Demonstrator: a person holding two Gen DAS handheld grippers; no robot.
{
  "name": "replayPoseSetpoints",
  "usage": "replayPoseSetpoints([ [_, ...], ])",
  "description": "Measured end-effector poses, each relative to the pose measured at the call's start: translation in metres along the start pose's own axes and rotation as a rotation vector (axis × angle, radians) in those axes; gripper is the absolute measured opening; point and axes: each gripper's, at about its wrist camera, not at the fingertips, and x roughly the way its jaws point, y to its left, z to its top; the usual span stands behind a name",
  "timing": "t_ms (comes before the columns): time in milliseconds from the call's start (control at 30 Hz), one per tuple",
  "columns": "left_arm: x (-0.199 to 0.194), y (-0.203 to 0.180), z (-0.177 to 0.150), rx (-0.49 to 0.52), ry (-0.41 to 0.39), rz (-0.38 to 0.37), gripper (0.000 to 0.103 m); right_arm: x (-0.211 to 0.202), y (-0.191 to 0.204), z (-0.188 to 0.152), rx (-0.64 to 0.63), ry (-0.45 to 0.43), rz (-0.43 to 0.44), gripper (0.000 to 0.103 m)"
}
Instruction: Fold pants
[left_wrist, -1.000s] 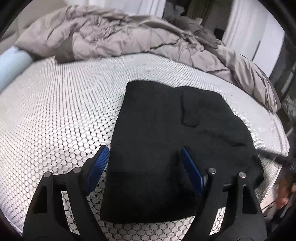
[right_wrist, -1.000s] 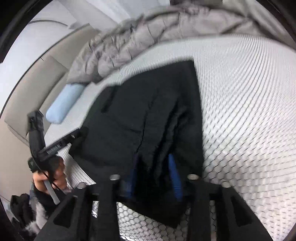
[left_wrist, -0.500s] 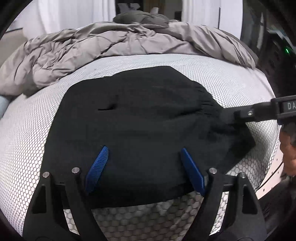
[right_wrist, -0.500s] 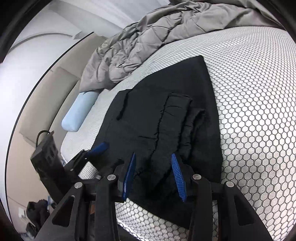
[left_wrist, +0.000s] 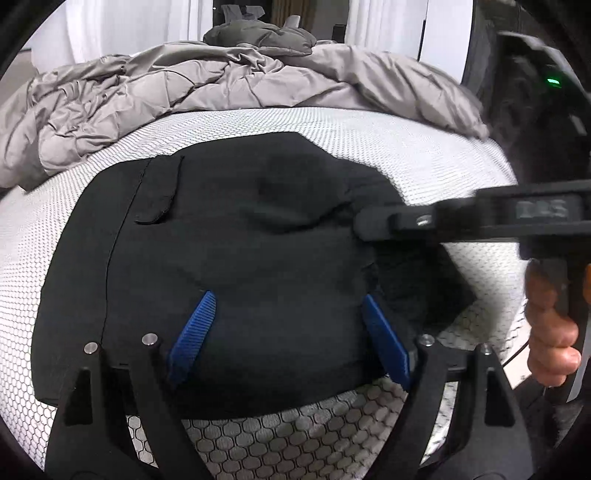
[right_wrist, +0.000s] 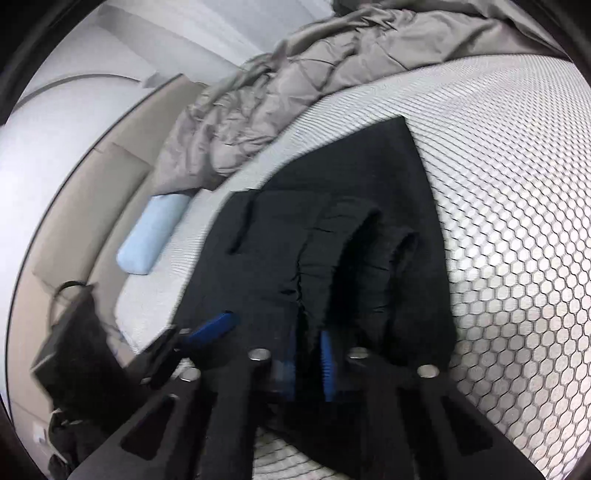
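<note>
right tongs (right_wrist: 308, 363) pinch the black pants (left_wrist: 258, 258) (no readable writing), left tongs (left_wrist: 288, 332) agape

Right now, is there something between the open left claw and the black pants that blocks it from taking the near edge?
Nothing visible blocks it. The left claw hangs open directly over the black pants on the mattress. The right claw is shut on the cloth at the side, out of the left one's path.
</note>
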Motion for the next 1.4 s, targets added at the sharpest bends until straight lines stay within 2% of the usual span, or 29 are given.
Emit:
replayPoseSetpoints([
  [67,-0.007,0.006,0.001,-0.032,0.001,-0.045,0.08,-0.021,0.017,-0.005,-0.058,-0.031,-0.014,0.006],
  [133,-0.013,0.009,-0.001,-0.042,0.005,-0.076,0.081,-0.027,0.018,-0.006,-0.076,-0.024,-0.046,0.006],
  [233,-0.006,0.01,-0.006,-0.009,0.047,-0.052,0.081,-0.001,-0.004,-0.008,-0.088,0.067,-0.272,0.013],
  [300,-0.008,0.012,-0.007,0.008,0.045,-0.05,0.081,0.001,-0.017,-0.005,-0.023,0.075,-0.238,0.016],
  [333,-0.014,0.016,-0.005,0.006,0.035,-0.049,0.081,-0.009,-0.016,-0.002,0.001,0.052,-0.216,0.024],
  [367,-0.02,0.02,-0.003,-0.002,0.021,-0.045,0.081,-0.017,-0.013,0.001,-0.007,0.025,-0.227,0.03],
  [400,-0.028,0.029,0.0,-0.015,-0.004,-0.041,0.081,-0.025,-0.009,0.002,-0.024,-0.012,-0.239,0.042],
  [433,-0.038,0.041,0.002,-0.039,-0.039,-0.027,0.081,-0.033,-0.005,0.003,-0.045,-0.05,-0.246,0.047],
  [500,-0.05,0.066,0.006,-0.1,-0.079,0.015,0.081,-0.042,0.007,0.003,-0.093,-0.096,-0.241,0.047],
  [567,-0.058,0.098,0.004,-0.174,-0.105,0.07,0.081,-0.04,0.025,0.0,-0.155,-0.09,-0.226,0.047],
  [633,-0.055,0.118,0.0,-0.209,-0.096,0.093,0.081,-0.028,0.045,-0.005,-0.213,-0.076,-0.23,0.047],
  [700,-0.048,0.125,-0.002,-0.189,-0.062,0.102,0.081,-0.006,0.066,-0.01,-0.269,-0.044,-0.208,0.047],
  [833,-0.036,0.116,-0.013,-0.026,0.002,0.087,0.081,0.046,0.084,-0.019,-0.33,0.055,-0.212,0.047],
  [933,-0.021,0.109,-0.025,0.067,0.056,0.107,0.082,0.077,0.083,-0.028,-0.415,0.129,-0.3,0.046],
  [1033,-0.016,0.112,-0.026,0.075,0.051,0.106,0.082,0.062,0.085,-0.042,-0.599,0.121,-0.538,0.046],
  [1100,-0.018,0.11,-0.028,0.078,0.048,0.101,0.083,0.043,0.081,-0.048,-0.647,0.133,-0.581,0.046],
  [1133,-0.017,0.11,-0.027,0.074,0.048,0.101,0.083,0.035,0.079,-0.049,-0.648,0.141,-0.589,0.046],
  [1233,-0.026,0.109,-0.024,0.049,0.041,0.111,0.083,0.015,0.075,-0.044,-0.586,0.115,-0.522,0.047],
  [1300,-0.043,0.108,-0.015,0.032,-0.035,0.104,0.083,0.01,0.082,-0.034,-0.549,0.047,-0.443,0.047],
  [1367,-0.045,0.108,-0.004,0.034,-0.078,0.093,0.084,0.017,0.092,-0.022,-0.502,-0.017,-0.387,0.051],
  [1400,-0.041,0.109,0.003,0.043,-0.075,0.09,0.084,0.022,0.094,-0.017,-0.476,-0.028,-0.37,0.061],
])
